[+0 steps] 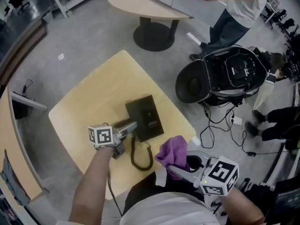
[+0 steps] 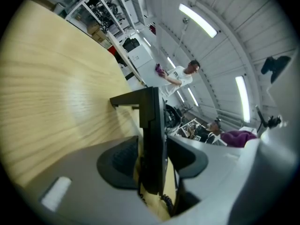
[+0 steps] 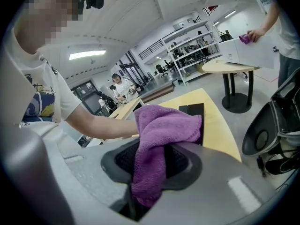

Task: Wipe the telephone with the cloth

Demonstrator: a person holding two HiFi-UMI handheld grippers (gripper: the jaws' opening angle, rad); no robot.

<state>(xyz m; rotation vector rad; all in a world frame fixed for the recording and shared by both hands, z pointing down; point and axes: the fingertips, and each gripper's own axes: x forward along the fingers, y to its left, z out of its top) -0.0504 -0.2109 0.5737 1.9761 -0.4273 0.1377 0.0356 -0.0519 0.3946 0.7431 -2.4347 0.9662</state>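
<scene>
black telephone lies flat mid-table, long side running away from me and leaning a bit left, curly cord trailing back, left gripper spread loose around its near edge, right gripper pinching the purple cloth by the table's near edge

Telephone: black, flat, rectangular. Lay on the pale wooden table, turned askew to its edges. Trailed a dark coiled cord in a loop off the near end. Sat with one edge between the spread jaws of the left gripper.

Cloth: purple, soft, crumpled. Hung bunched, pinched in the right gripper, by the table's near edge, apart from the telephone.
</scene>
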